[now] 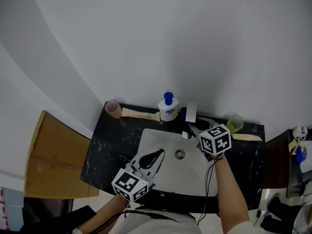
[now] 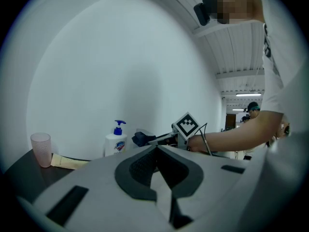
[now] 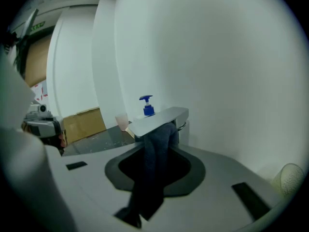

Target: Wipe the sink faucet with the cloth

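The chrome faucet (image 3: 161, 117) stands at the back of the white sink (image 1: 146, 140); its flat spout reaches toward me in the right gripper view. A dark blue cloth (image 3: 153, 168) hangs from under the spout down between the jaws of my right gripper (image 3: 161, 146), which is shut on it. In the head view the right gripper (image 1: 191, 129) sits at the faucet (image 1: 190, 112), over the basin's back right. The left gripper (image 1: 162, 152) hovers over the basin's front left, tips together and holding nothing. From the left gripper (image 2: 156, 150) view the cloth (image 2: 140, 138) shows bunched at the right gripper's tip.
A soap pump bottle (image 1: 168, 107) stands left of the faucet, with a pink cup (image 1: 113, 108) and a beige stick (image 1: 140, 113) farther left. A green cup (image 1: 235, 123) is at the right on the black counter (image 1: 105, 145). A cardboard box (image 1: 53, 155) stands to the left.
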The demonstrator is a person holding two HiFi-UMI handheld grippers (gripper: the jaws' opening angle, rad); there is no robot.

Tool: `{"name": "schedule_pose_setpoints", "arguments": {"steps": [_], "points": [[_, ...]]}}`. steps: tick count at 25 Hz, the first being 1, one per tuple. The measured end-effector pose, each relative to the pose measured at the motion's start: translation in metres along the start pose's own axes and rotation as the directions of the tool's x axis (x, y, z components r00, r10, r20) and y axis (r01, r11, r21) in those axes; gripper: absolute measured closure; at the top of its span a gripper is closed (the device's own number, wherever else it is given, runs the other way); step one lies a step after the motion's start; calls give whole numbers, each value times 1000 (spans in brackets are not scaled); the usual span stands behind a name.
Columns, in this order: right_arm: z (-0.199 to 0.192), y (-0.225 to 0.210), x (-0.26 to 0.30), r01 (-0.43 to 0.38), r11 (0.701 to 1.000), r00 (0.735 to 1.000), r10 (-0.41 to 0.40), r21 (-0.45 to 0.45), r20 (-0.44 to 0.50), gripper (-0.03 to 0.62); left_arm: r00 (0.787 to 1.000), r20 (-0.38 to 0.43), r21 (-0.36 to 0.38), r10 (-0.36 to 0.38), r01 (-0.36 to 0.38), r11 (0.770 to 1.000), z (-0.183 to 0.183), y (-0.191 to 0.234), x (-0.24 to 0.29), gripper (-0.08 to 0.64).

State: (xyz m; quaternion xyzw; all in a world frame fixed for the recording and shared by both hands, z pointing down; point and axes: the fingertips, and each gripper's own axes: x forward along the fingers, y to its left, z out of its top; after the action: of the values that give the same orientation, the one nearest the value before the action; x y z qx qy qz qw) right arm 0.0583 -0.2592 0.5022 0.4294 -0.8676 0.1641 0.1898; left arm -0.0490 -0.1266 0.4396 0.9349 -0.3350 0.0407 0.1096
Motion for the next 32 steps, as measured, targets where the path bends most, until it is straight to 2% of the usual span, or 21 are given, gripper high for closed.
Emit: {"name": "schedule_pose_setpoints", "arguments": {"steps": [2, 4, 8, 11, 15, 17, 20, 22, 25, 28, 30, 32], "points": [[2, -2, -1, 26, 999, 1000, -26, -35, 6, 500, 1000, 0, -1, 4, -4, 1000, 0, 1, 0, 558], [2, 8, -6, 13, 999, 1000, -12, -50, 12, 500, 1000, 0, -4, 6, -6, 1000, -1, 2, 0, 558], [-10, 50, -22, -137, 988, 990, 136, -68, -24, 500, 1000, 5, -11, 2, -2, 1000, 0, -1, 1, 558], [-16, 65, -25, -189, 976, 981, 183, -104, -62, 500, 1000, 8, -10, 0, 0, 1000, 0, -3, 1, 558], [-13, 45, -11, -158, 986, 986, 154, -62, -63, 500, 1000, 9, -12, 2, -2, 1000, 0, -5, -1, 558], [-6, 24, -3, -93, 995, 995, 91, -44, -40, 500, 1000, 9, -12, 9, -9, 1000, 0, -4, -3, 558], [2, 0, -1, 16, 997, 1000, -18, -82, -24, 500, 1000, 10, -12, 19, -19, 1000, 0, -1, -8, 558], [2, 4, -4, 28, 995, 999, -29, -97, -14, 500, 1000, 10, -12, 26, -26, 1000, 0, 1, -11, 558], [-4, 35, -10, -82, 991, 997, 80, -106, -25, 500, 1000, 9, -14, 28, -28, 1000, 0, 2, -13, 558], [-12, 64, -12, -207, 972, 978, 201, -112, -64, 500, 1000, 10, -17, 27, -27, 999, -1, 1, -13, 558], [-14, 65, -10, -224, 969, 973, 217, -106, -75, 500, 1000, 10, -18, 25, -25, 1000, -1, 1, -12, 558], [-11, 52, -6, -195, 977, 980, 190, -82, -60, 500, 1000, 9, -16, 22, -22, 1000, -1, 0, -12, 558]]}}
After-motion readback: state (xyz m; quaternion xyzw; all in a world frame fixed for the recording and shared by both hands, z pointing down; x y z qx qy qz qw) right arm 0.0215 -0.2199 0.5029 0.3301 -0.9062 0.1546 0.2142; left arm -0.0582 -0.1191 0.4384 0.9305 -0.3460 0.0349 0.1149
